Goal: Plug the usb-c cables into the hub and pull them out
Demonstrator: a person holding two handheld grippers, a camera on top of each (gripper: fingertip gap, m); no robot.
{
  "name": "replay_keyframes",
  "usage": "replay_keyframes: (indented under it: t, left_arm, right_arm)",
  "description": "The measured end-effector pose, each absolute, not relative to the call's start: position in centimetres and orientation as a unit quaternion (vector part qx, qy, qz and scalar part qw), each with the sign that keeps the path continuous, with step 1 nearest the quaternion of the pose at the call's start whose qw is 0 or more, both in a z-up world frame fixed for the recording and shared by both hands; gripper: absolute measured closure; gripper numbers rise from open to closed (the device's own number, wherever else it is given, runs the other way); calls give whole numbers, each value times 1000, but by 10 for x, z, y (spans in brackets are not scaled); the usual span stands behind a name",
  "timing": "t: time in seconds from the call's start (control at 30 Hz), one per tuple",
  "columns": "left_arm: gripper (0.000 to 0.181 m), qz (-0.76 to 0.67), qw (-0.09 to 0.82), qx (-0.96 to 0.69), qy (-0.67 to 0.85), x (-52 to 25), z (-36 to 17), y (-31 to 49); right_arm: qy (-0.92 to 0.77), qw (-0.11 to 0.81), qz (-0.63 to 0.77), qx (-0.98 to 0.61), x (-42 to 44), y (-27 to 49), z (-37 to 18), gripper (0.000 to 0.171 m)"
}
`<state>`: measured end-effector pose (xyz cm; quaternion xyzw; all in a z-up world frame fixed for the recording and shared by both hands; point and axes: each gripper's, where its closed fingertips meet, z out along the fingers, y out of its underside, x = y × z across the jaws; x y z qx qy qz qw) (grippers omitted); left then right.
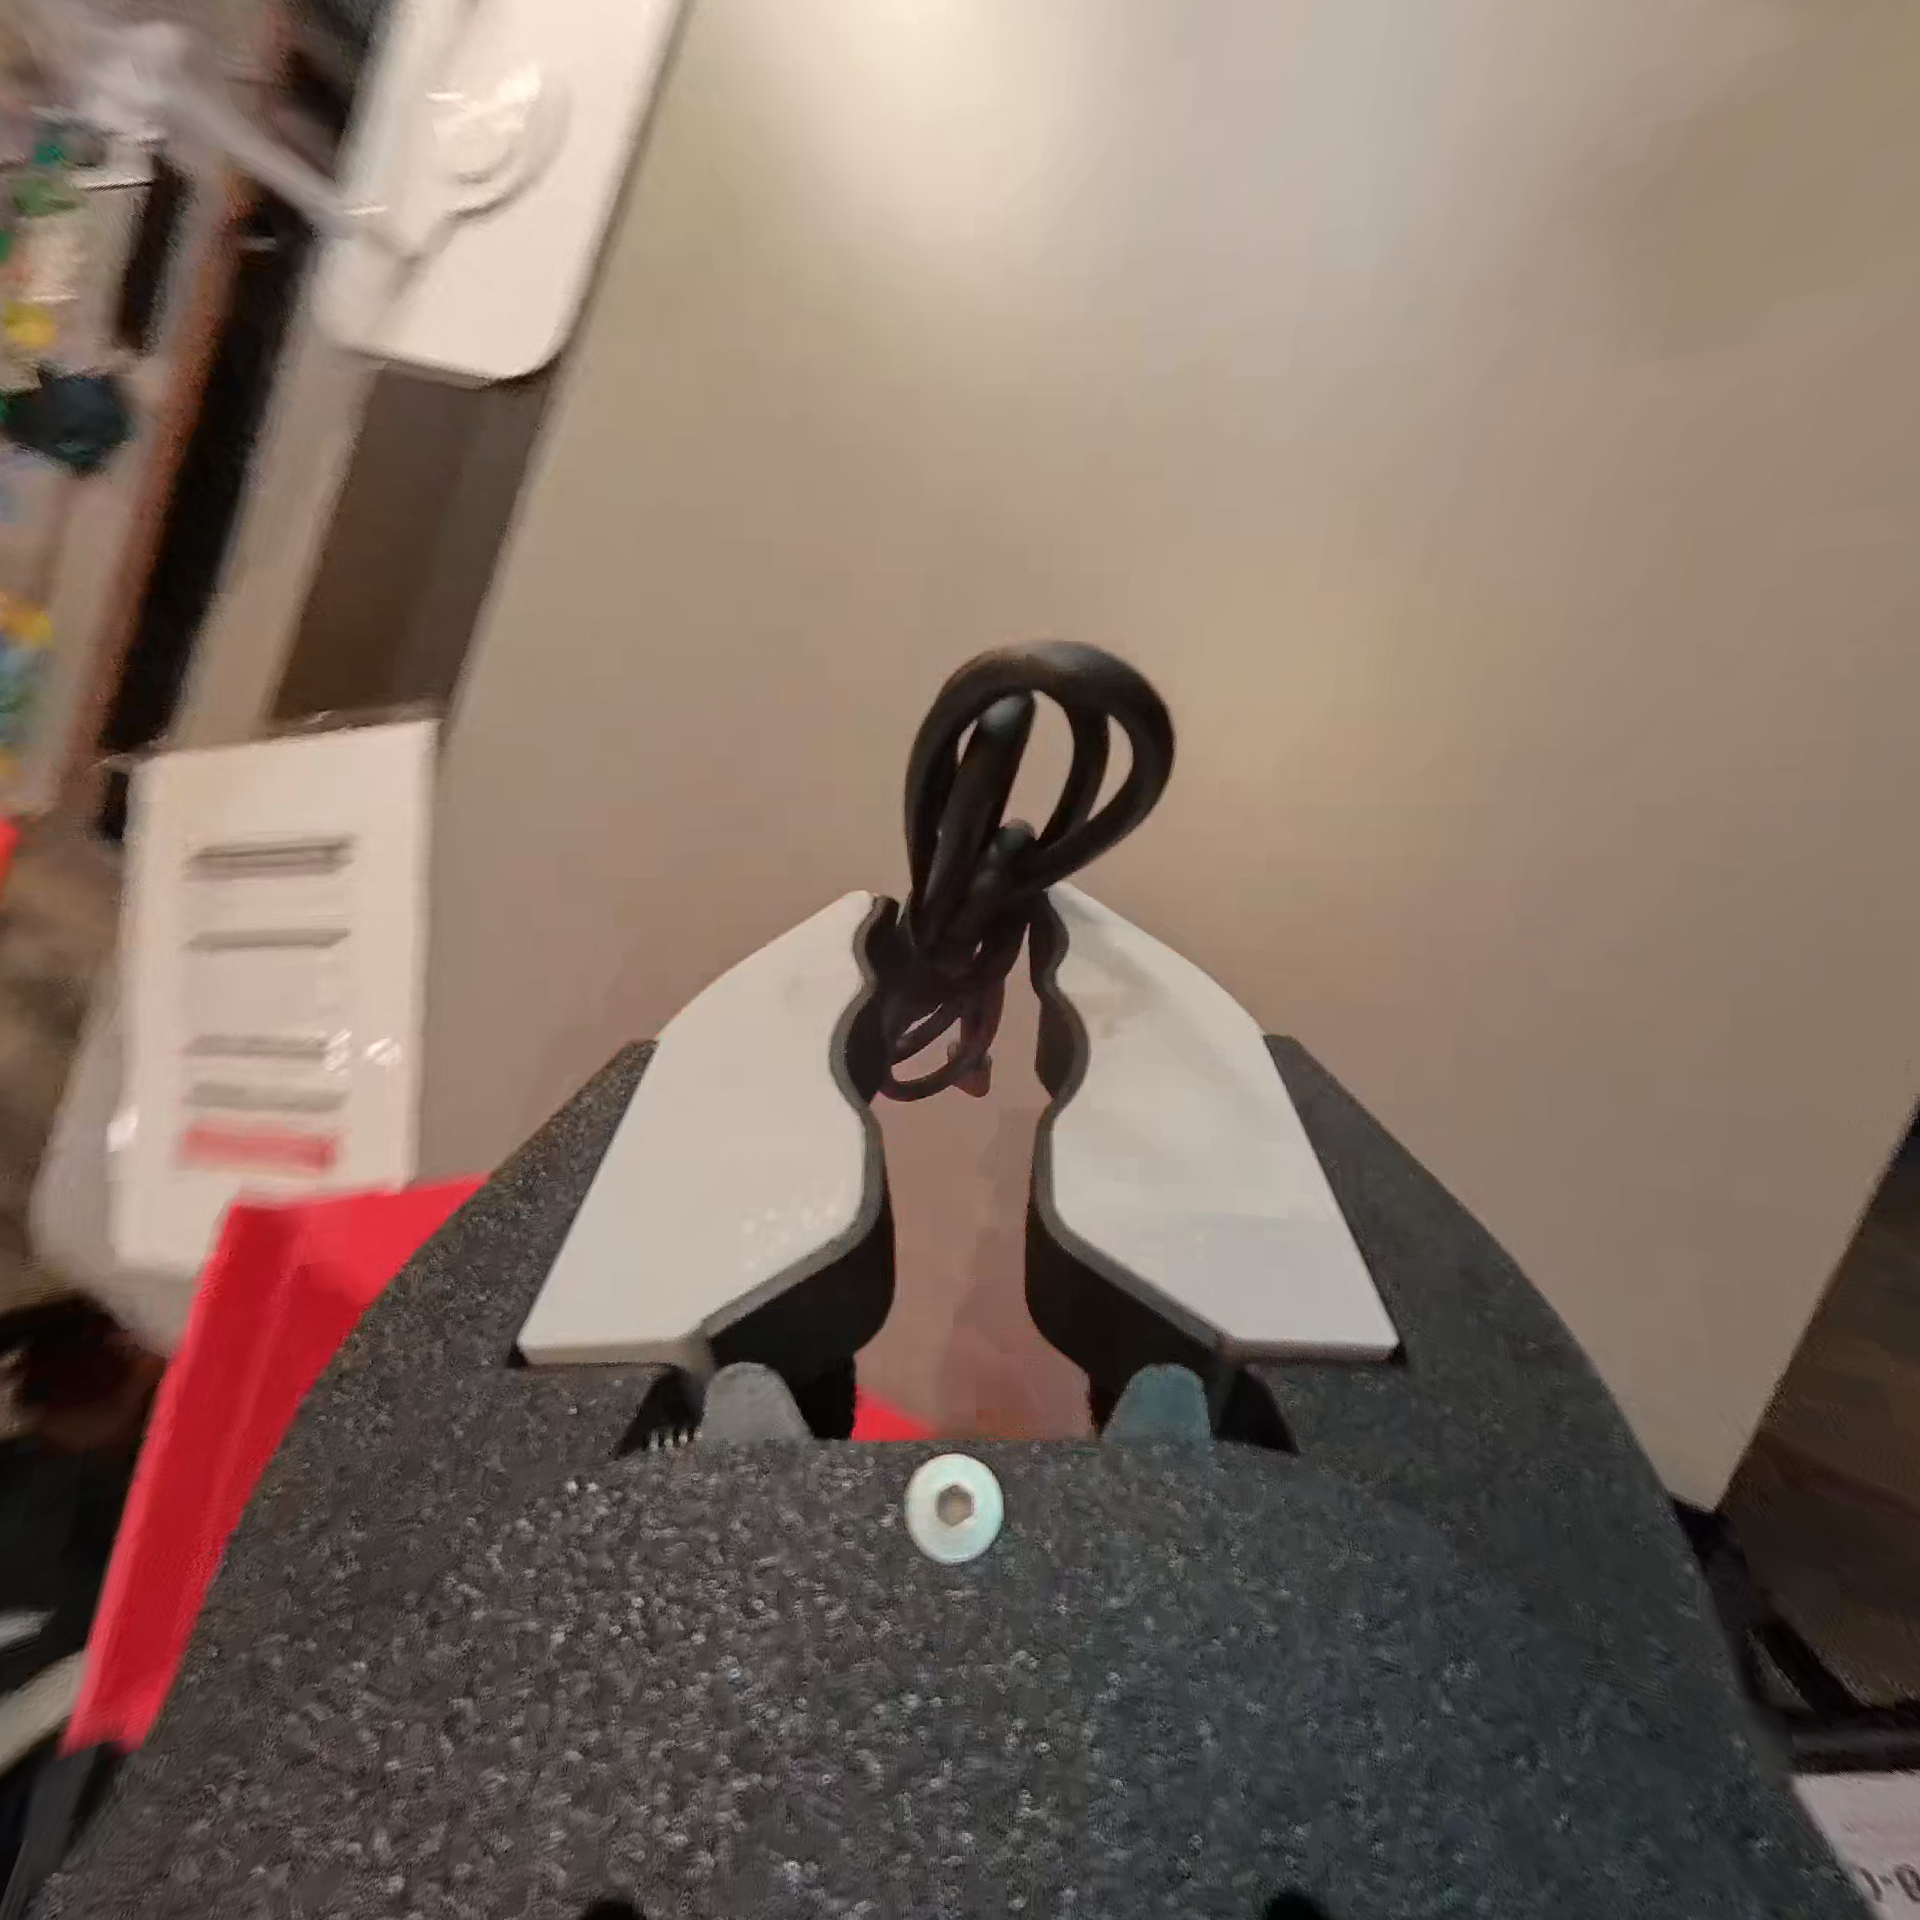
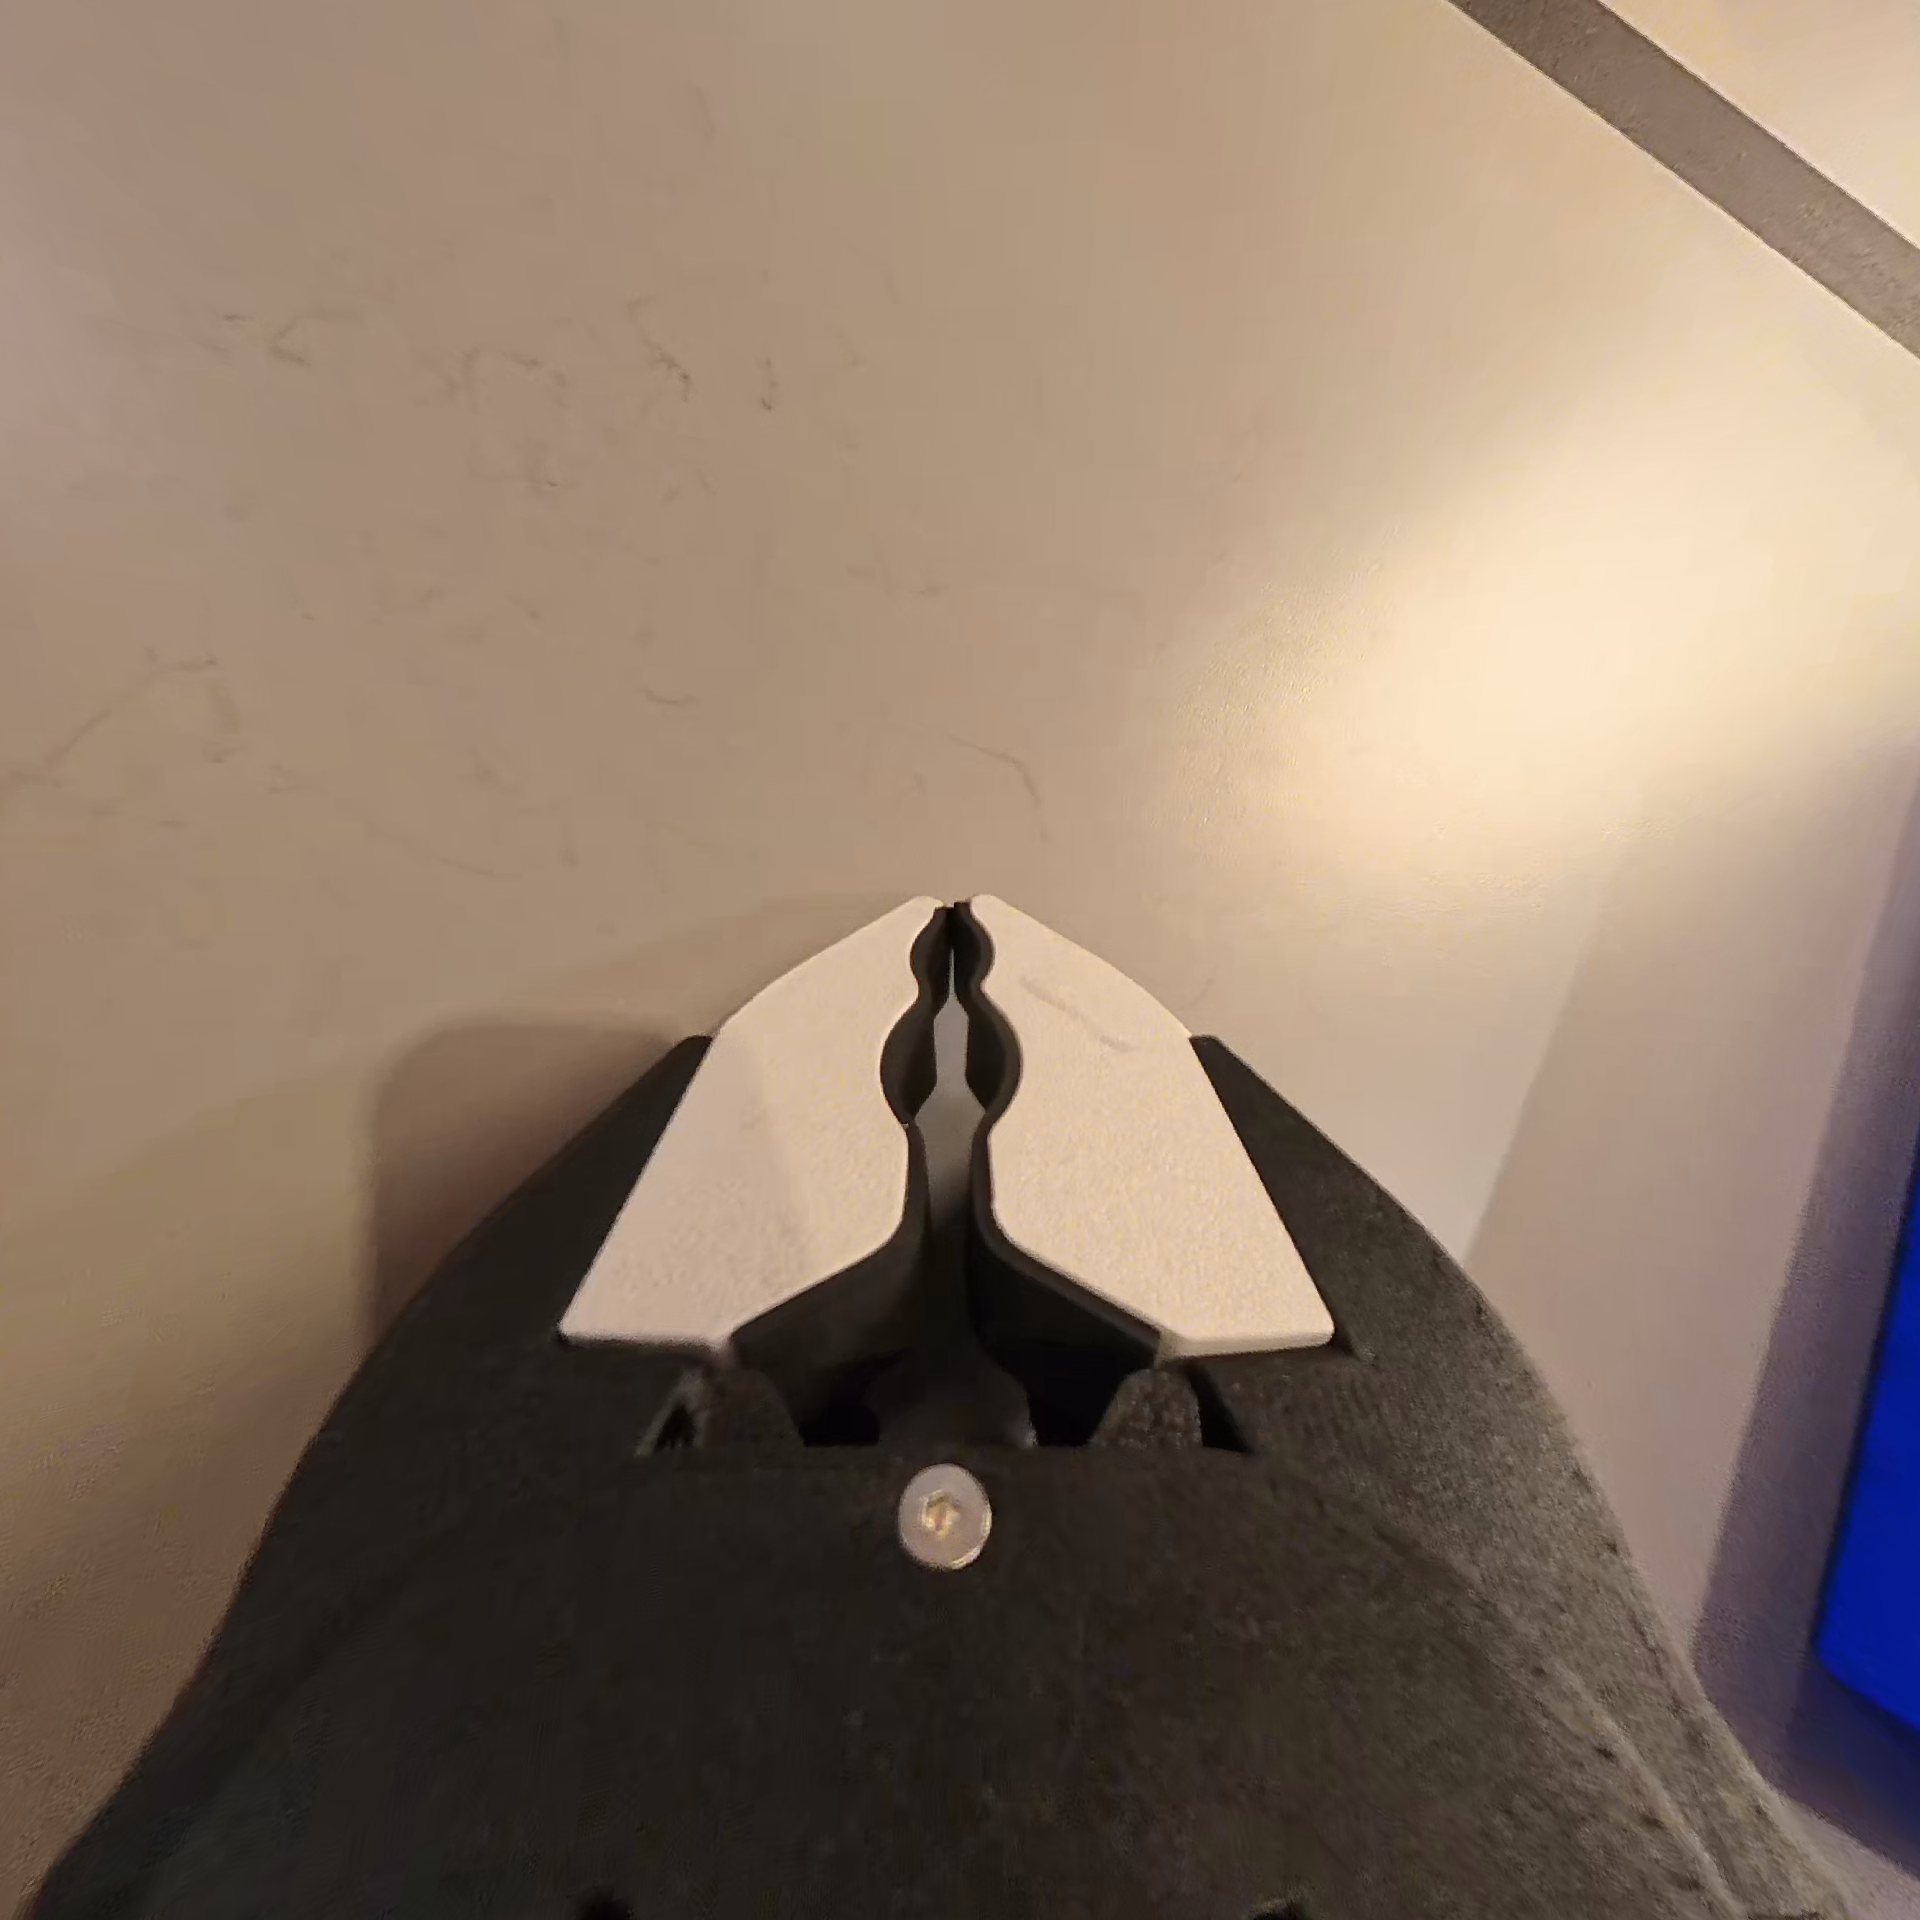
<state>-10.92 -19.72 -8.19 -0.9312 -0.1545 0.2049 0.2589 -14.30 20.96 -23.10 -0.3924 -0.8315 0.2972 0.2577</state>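
In the left wrist view my left gripper (image 1: 961, 909) is shut on a coiled bundle of black cable (image 1: 1023, 790). The loops stick out past the fingertips and thinner strands hang down between the jaws. It is held above a beige table top (image 1: 1351, 520). In the right wrist view my right gripper (image 2: 954, 914) is shut with its tips touching and nothing between them, low over the same beige table top (image 2: 727, 468). No hub shows in either view. The cable's plugs are not clearly visible.
In the left wrist view a white board-like object (image 1: 468, 177) and a white sheet in a clear sleeve (image 1: 270, 987) lie at the left, with red fabric (image 1: 260, 1455) below. The table edge (image 1: 1849, 1247) runs at the right. In the right wrist view a blue panel (image 2: 1870, 1507) sits at the right edge.
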Motion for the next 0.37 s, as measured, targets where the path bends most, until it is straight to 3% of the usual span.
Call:
replay_keyframes:
  t: [0.03, 0.37]
  left_arm:
    - [156, 176, 258, -940, -140, -105, -97, -176]
    - [156, -32, 290, -955, -54, -77, -195, -31]
  right_arm:
    - [-831, 256, 298, -393, -143, 210, -231, 171]
    - [-832, 285, 287, -379, -142, 209, -229, 171]
